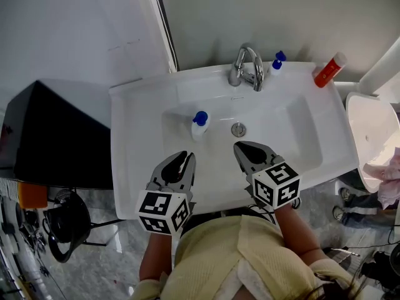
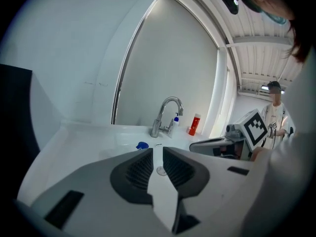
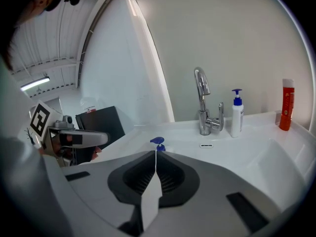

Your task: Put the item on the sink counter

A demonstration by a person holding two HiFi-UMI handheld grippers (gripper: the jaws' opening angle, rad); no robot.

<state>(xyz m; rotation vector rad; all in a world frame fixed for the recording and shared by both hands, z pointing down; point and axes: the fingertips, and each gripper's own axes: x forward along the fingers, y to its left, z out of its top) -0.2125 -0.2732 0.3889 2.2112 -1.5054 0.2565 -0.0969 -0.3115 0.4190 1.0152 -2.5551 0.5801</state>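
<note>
Left tongs (image 1: 185, 157) empty, pump bottle (image 1: 199, 125) upright in sink basin (image 1: 281, 133)

Left gripper (image 1: 185, 157) jaws narrowly apart; right gripper (image 1: 241, 146) jaws together.

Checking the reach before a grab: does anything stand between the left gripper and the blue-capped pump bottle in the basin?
Nothing visible does. The pump bottle stands alone in the basin, ahead of the left gripper, with only bare white surface between them.
</note>
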